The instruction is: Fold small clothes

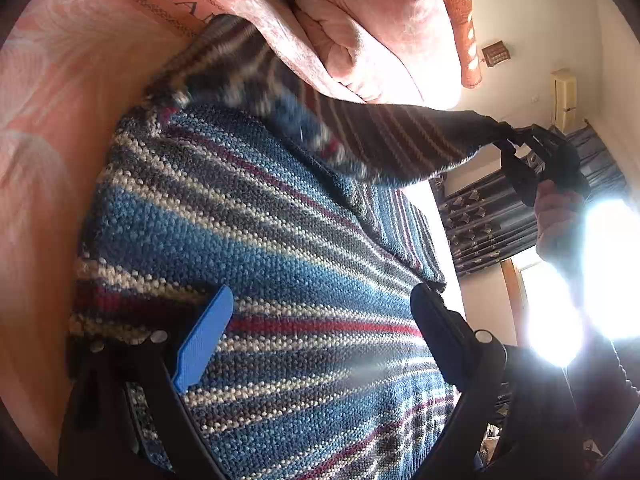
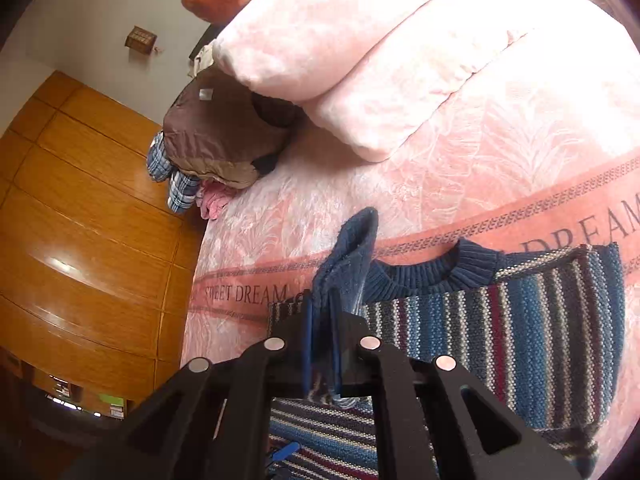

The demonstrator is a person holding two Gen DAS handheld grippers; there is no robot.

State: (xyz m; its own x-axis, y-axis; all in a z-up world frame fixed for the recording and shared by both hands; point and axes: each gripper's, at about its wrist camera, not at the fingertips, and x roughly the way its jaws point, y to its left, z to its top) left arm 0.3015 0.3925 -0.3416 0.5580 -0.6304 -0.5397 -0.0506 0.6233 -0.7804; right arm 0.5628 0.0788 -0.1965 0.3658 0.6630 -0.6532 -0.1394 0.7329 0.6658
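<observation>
A small striped knitted sweater in blue, grey, white and maroon (image 2: 520, 320) lies on the pink bedspread printed with the words SWEET DREAM (image 2: 460, 152), its ribbed navy collar (image 2: 436, 276) toward the folded pink quilt (image 2: 360, 48); the right gripper (image 2: 324, 344) is clamped tight on the navy cuff of one sleeve (image 2: 352, 248), which bunches up between its jaws; seen from the left wrist camera, that sleeve (image 1: 400, 136) is stretched out through the air from the body; the left gripper (image 1: 320, 340) hangs over the sweater's body with its jaws wide apart, holding nothing. The risk, as I judge it, is that the unpinned body drags or rucks as the sleeve is carried across; the thick cuff could also slip free, or the sleeve land crooked.
</observation>
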